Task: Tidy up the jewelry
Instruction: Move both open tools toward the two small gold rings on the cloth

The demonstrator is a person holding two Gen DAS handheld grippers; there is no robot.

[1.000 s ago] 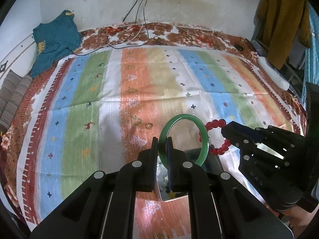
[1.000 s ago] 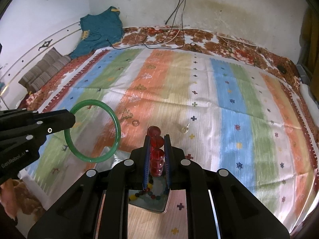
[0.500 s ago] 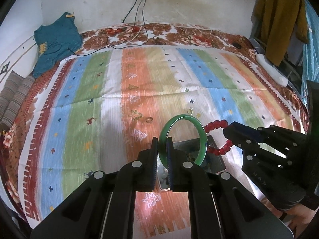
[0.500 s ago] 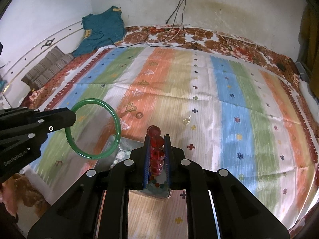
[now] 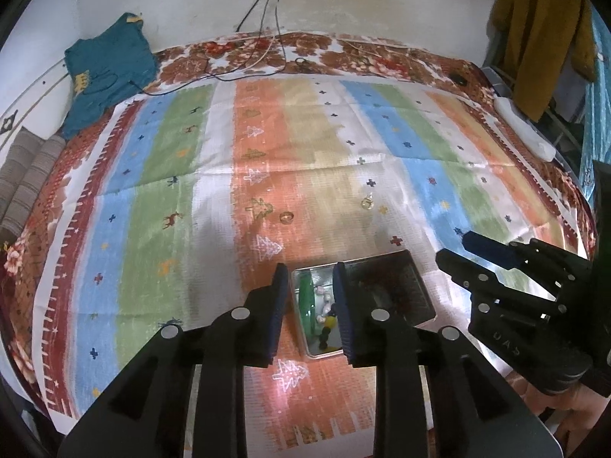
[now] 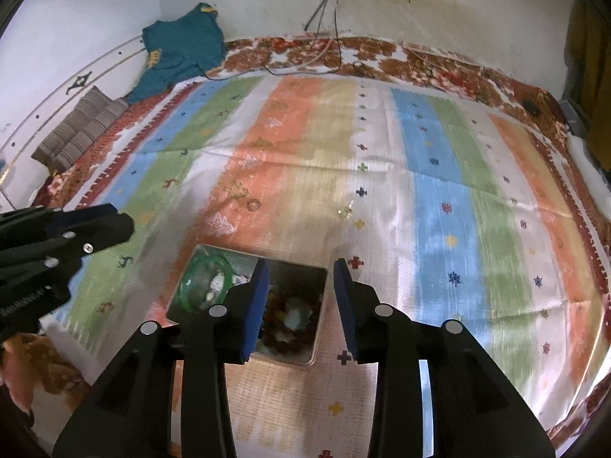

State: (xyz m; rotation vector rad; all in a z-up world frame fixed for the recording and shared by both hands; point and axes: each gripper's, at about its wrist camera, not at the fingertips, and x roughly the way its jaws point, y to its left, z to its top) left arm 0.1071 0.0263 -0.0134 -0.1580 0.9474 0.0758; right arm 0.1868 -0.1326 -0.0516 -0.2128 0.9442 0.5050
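An open metal tin [image 5: 382,256] lies on the striped cloth near the front edge. The green bangle [image 5: 305,297] lies in its left compartment on loose beads, and it shows blurred in the right wrist view [image 6: 208,274]. The red bead bracelet [image 6: 284,315] lies in the right compartment. My left gripper [image 5: 310,278] hovers over the bangle's compartment, jaws opening, nothing pressed between them. My right gripper [image 6: 299,273] hovers over the bracelet's compartment, jaws opening and empty. Each gripper shows in the other's view, the right gripper [image 5: 454,247] and the left gripper [image 6: 120,216].
Two small rings [image 5: 286,217] [image 5: 366,202] lie on the cloth beyond the tin. A teal garment [image 5: 107,72] and cables [image 5: 267,19] sit at the far edge by the wall. A mustard garment [image 5: 542,30] hangs at the right. Striped cushions [image 5: 26,179] lie left.
Both grippers went from shut to open. The green bangle left the left gripper and the red bracelet left the right one; both now lie in the tin.
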